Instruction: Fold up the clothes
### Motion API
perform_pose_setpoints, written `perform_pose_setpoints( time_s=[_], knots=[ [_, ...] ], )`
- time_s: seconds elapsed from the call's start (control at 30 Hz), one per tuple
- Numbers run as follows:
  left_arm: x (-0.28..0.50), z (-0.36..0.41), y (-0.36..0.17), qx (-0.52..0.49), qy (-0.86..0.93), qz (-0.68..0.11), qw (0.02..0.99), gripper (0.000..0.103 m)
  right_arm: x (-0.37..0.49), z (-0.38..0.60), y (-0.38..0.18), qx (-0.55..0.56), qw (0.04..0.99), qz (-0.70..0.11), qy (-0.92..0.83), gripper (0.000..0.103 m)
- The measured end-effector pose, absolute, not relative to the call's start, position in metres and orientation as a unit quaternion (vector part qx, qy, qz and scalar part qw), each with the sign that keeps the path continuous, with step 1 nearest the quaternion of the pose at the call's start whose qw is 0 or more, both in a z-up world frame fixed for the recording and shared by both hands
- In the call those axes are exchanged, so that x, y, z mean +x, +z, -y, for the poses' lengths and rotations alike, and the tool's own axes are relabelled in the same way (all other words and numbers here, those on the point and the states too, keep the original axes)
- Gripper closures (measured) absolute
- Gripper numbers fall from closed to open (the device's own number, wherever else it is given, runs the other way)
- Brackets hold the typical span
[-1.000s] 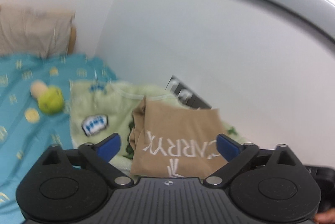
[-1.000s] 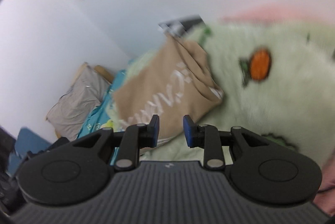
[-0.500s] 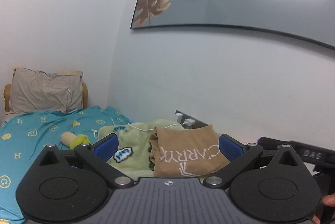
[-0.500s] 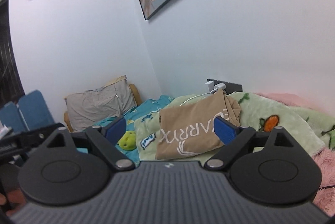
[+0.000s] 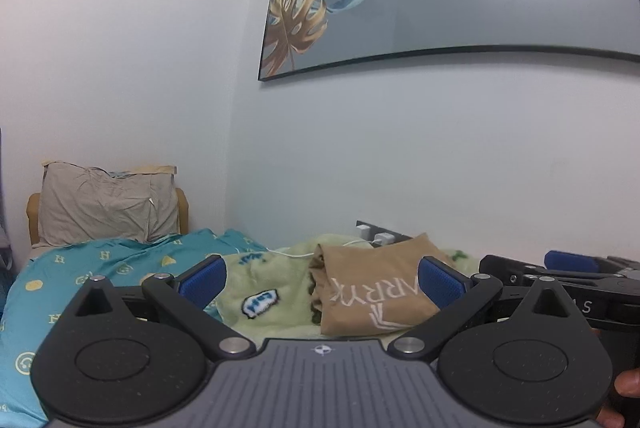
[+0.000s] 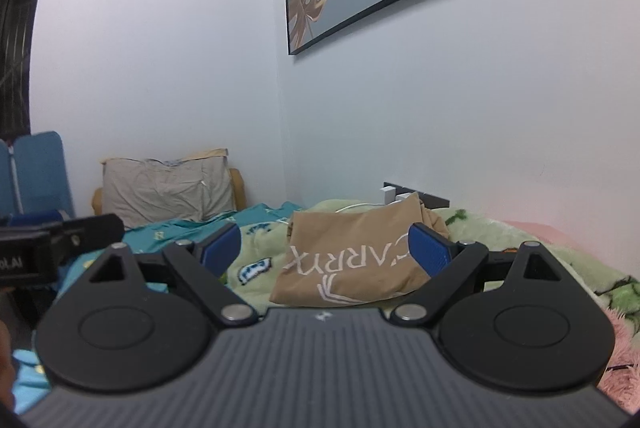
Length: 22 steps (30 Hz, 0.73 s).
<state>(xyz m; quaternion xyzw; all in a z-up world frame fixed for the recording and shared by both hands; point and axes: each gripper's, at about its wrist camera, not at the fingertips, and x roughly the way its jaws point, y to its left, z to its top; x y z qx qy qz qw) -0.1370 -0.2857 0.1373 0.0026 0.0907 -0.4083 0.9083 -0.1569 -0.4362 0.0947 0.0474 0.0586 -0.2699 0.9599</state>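
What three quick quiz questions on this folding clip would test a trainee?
1. True or false: the left gripper is shut on the tan shirt.
2. What does the tan shirt lie on? A) green blanket B) grey pillow C) floor
3. Fill in: the right gripper is ____.

Key: 1 false, it is open and holds nothing; 2 A; 3 open.

Open air lies above the folded shirt [image 6: 352, 260]; wall [image 6: 460, 132] (with plugged chargers [image 6: 390, 194]) blocks behind it.
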Motion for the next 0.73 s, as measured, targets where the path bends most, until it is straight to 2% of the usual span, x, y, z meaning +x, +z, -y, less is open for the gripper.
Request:
perform_pose_setpoints(
  time_s=[0.73],
  knots=[
    [-0.135, 0.292, 0.126, 0.008, -0.392, -0.095, 0.915, 0.0, -0.15, 0.436, 0.083, 0.042, 0.956, -0.062, -0.285, 0.011]
  ],
)
